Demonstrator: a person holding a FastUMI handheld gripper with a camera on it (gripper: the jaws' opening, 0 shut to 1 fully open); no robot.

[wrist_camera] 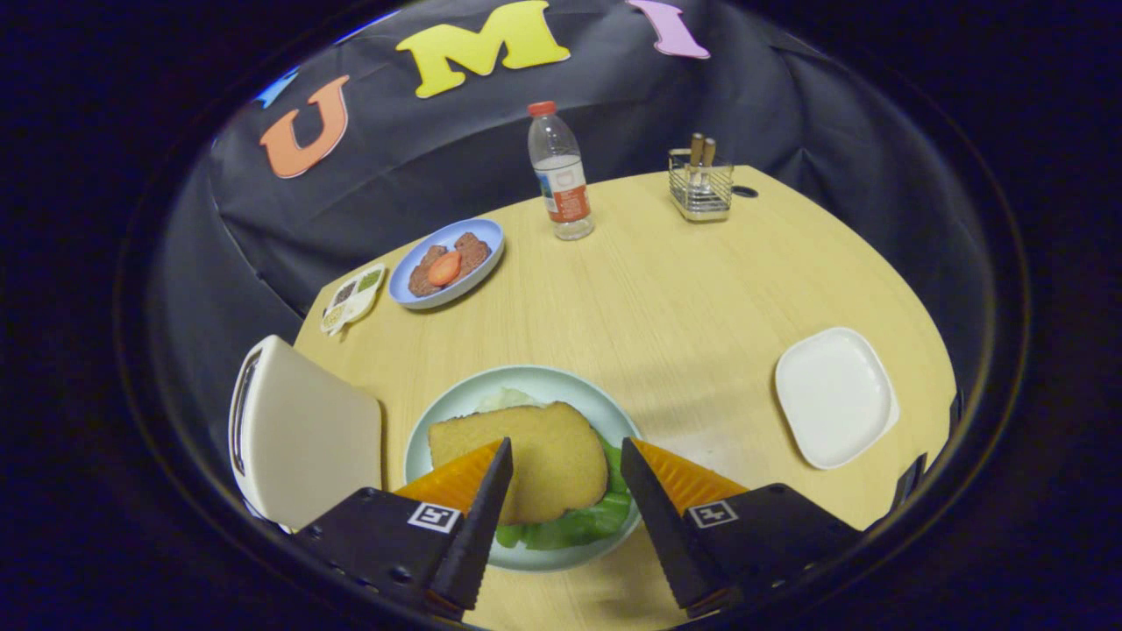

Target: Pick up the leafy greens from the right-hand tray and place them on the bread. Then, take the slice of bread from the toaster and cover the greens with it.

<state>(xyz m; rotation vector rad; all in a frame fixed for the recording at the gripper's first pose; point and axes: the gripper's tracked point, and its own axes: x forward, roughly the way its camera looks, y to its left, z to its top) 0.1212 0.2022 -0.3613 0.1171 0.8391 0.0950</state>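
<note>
A toasted slice of bread lies on top of the leafy greens, which poke out under its near and right sides, all on a pale green plate. A bit of pale bread shows beyond the top slice. My gripper hangs open just above this stack, one finger on either side of the slice, touching nothing. The white toaster stands left of the plate. The white square tray to the right holds nothing.
Farther back on the wooden table stand a blue plate with meat pieces and a tomato slice, a small seasoning dish, a water bottle and a wire holder with utensils.
</note>
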